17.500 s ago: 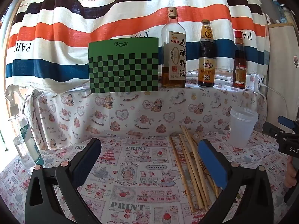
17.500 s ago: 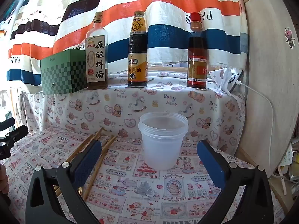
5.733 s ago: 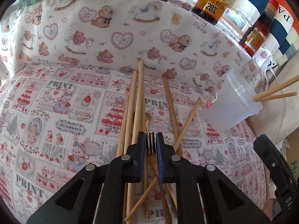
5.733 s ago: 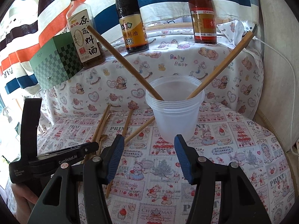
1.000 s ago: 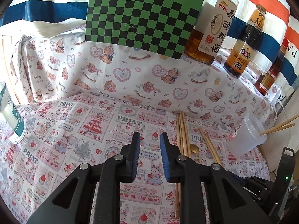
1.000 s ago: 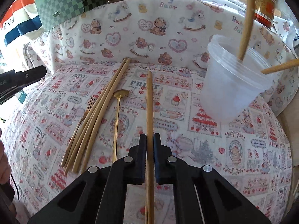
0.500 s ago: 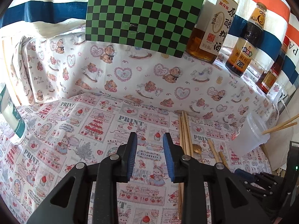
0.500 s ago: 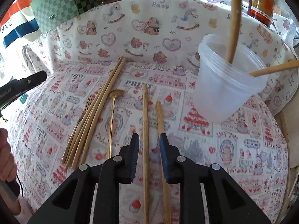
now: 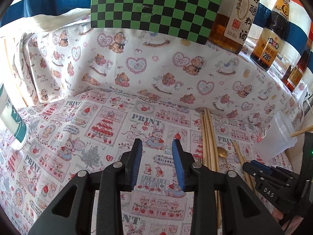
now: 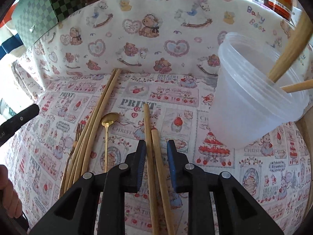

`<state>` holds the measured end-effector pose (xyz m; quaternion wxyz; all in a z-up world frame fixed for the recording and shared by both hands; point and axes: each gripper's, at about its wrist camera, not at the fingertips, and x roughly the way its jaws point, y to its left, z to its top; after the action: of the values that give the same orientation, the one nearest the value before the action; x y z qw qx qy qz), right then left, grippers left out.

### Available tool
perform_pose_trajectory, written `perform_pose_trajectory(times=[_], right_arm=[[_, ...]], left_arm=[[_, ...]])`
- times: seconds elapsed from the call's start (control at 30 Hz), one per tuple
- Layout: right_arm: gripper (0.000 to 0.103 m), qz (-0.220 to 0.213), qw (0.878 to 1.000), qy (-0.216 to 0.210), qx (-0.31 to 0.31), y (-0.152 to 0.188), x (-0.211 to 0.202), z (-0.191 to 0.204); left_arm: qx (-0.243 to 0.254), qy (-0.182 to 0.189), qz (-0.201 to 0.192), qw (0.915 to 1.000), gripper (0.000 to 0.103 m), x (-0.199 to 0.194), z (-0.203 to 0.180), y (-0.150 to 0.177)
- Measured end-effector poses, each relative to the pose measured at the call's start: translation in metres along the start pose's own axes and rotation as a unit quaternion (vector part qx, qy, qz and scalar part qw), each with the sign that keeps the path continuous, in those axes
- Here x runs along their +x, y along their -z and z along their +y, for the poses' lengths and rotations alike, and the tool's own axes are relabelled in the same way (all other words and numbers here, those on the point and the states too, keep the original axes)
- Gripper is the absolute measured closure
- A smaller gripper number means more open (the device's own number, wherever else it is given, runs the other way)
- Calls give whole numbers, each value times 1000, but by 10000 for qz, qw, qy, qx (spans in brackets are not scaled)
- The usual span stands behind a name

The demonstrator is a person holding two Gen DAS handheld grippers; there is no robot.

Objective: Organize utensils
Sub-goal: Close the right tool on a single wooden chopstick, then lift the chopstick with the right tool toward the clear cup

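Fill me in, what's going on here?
A person with a handheld gripper in each hand is sorting utensils into a clear plastic cup, which already holds two chopsticks. The right gripper has just been opening and now straddles two loose chopsticks on the cloth without pressing them. The left gripper is open over bare cloth, its jaws having just widened. A chopstick bundle, a gold spoon and a fork lie unsorted.

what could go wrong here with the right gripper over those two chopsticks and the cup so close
The right gripper, its jaws just opened, straddles two loose chopsticks whose ends don't line up; closing now may catch only one or grip them crossed. The plastic cup already holds two chopsticks leaning outward, so bumping it could tip it.
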<state>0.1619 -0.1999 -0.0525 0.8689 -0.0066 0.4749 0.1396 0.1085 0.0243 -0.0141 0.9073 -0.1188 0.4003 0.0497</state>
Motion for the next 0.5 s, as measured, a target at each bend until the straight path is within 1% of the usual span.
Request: perform_pose_trajectory(times=[0.07,0.13,0.2,0.33,0.43,0.5], right_arm=[[79,-102,9999,-44,65,1,-8,-4],[79,-217,9997,38,47,2,-16,-7],[80,-156,9997,157,-121,2,-18,-5],[86,90,9994,221,-258,3,-9,-2],[87,127,9993,212,-283,3,-1,2],[87,50,9987,380,-347,1,4,6]], left_arm=[[-39,-4,10,10000,73,1,2,0],[-74,8,-1,10000,73,0,4,-1],[-86,23,-21,10000,73,-2,4,-1],[-44,23,-55,10000,70,-5,0,-1],[3,11,-48,10000,69,-5,-4,0],[32,18,-36,10000,67,-4,-6,1]])
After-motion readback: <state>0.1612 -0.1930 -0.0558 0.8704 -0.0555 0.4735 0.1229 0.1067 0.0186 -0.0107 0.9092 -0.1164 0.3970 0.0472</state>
